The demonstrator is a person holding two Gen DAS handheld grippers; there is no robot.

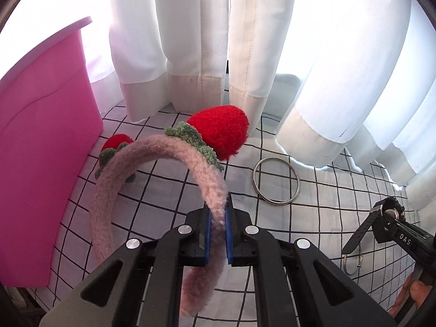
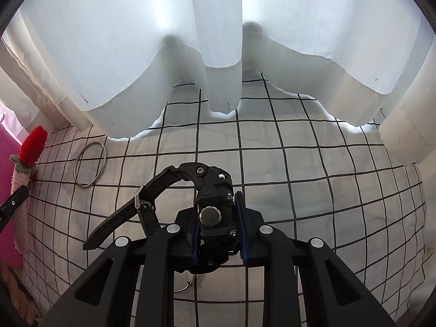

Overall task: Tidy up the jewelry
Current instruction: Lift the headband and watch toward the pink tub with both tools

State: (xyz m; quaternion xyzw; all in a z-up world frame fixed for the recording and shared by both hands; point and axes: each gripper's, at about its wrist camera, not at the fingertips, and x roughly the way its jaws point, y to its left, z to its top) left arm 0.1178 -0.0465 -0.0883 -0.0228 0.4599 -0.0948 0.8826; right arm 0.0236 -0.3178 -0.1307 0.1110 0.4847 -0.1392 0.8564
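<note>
Fuzzy pink fleece is what we've got nearest the camera: our left gripper (image 1: 217,229) is pinched tight on one leg of the strawberry headband (image 1: 174,163), with the blue pads (image 1: 208,234) squeezing the pile. Its free end hangs down between the gripper arms, near us, and the band arches up and away to the left, so its curve runs roughly near-to-far with the big knitted strawberry (image 1: 219,130) pointing to the far right, towards the curtain (image 1: 196,41).

Our right gripper (image 2: 216,227) is clamped on the case of the black watch (image 2: 215,207); the crown faces the camera and the strap (image 2: 130,212) trails off to the near left, drooping.

Worries: we reckon the fleece is squashy, so the headband could swivel or slip in that narrow pinch once it swings. The dangling strap looks likely to snag the small ring (image 2: 185,286) lying on the checked cloth (image 2: 299,177) below it.

Further out, the big metal bangle (image 1: 275,181) lies flat on the cloth, and the pink bin (image 1: 41,150) stands on the far left, probably where things go.
</note>
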